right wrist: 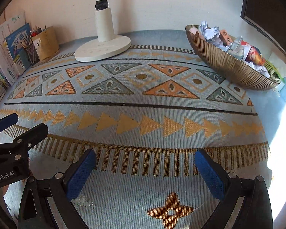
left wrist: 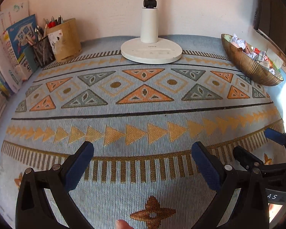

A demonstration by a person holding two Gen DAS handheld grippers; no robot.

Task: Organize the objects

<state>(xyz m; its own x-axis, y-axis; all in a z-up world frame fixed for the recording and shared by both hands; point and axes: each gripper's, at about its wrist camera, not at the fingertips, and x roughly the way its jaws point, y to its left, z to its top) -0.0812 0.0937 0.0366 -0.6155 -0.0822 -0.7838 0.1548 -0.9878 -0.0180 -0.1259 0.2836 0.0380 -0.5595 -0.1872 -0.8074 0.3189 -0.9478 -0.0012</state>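
Note:
My left gripper is open above the patterned cloth, nothing between its blue pads. My right gripper is open too, over the cloth's near edge. Each gripper shows at the side of the other's view: the right gripper beside the left, the left gripper at the far left. A gold ribbed bowl at the back right holds crumpled paper, wrappers and small items. A wooden pen holder and a mesh pen cup stand at the back left.
A white lamp base with its post stands at the back centre against the wall. Books lean at the far left. A fingertip shows at the bottom edge. Bright light falls at the right edge.

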